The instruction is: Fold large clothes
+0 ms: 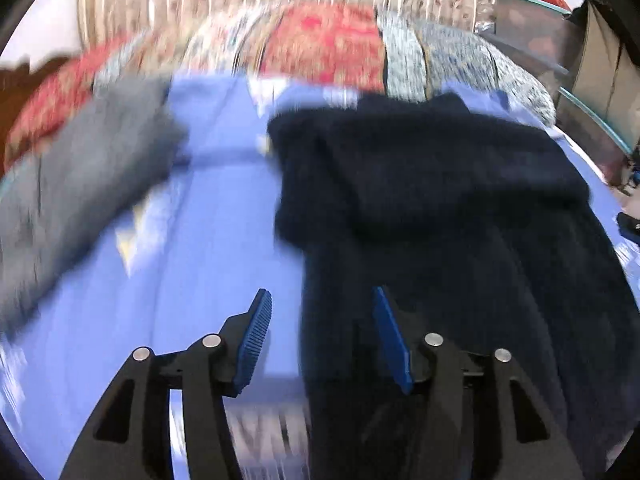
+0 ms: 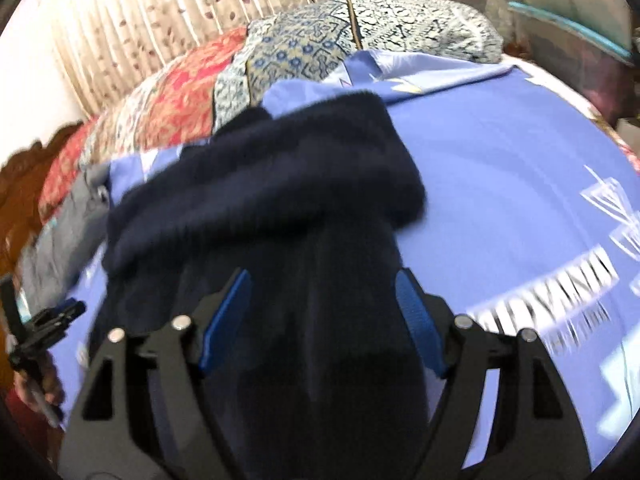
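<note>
A dark navy knitted garment (image 1: pixel 440 200) lies partly folded on a blue bedsheet (image 1: pixel 216 200), its upper part doubled over into a thick roll. My left gripper (image 1: pixel 322 300) is open above the garment's left edge, holding nothing. In the right wrist view the same navy garment (image 2: pixel 280 184) runs from the jaws up to the pillows. My right gripper (image 2: pixel 322 280) is open, its jaws straddling the garment's lower part. The left gripper (image 2: pixel 44 328) shows at the far left of that view, in a hand.
A grey garment (image 1: pixel 80 184) lies at the left on the sheet. Patterned red and blue-white pillows (image 2: pixel 280 52) line the head of the bed before a curtain (image 2: pixel 160 8). Plastic bins (image 1: pixel 532 24) stand at the right.
</note>
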Action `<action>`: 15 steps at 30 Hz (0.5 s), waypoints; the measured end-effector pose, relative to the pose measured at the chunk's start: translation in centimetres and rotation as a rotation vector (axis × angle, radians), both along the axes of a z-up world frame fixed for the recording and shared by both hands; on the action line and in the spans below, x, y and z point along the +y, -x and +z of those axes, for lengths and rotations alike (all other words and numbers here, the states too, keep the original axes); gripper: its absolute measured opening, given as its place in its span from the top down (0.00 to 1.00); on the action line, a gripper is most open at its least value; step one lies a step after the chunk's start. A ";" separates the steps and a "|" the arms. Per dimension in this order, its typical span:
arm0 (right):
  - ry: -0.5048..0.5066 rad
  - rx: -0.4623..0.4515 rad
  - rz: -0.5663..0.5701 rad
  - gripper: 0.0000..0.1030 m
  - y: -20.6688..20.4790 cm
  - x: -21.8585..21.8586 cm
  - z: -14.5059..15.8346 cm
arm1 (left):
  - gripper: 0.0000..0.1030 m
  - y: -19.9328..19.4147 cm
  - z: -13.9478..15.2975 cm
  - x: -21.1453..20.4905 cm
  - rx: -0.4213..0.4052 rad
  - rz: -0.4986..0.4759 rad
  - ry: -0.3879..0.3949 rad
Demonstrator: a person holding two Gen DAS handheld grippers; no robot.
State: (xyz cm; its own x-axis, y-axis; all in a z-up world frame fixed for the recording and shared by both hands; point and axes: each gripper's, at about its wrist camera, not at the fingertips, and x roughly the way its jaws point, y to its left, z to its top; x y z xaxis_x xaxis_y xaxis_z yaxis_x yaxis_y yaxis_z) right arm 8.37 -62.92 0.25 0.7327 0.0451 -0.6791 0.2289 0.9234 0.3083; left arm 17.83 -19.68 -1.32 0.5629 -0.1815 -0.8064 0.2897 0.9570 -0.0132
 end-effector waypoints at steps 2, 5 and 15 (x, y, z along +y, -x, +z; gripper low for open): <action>0.032 0.015 0.004 0.31 2.3 0.9 -0.4 | 0.28 2.4 -1.4 1.6 0.095 -0.003 0.038; 0.032 0.040 0.013 0.31 6.1 2.4 -1.3 | 0.28 5.6 -2.7 3.4 0.185 -0.009 0.055; 0.062 0.006 0.291 0.31 8.3 13.4 -0.4 | 0.28 11.3 -3.4 6.5 0.247 0.048 0.168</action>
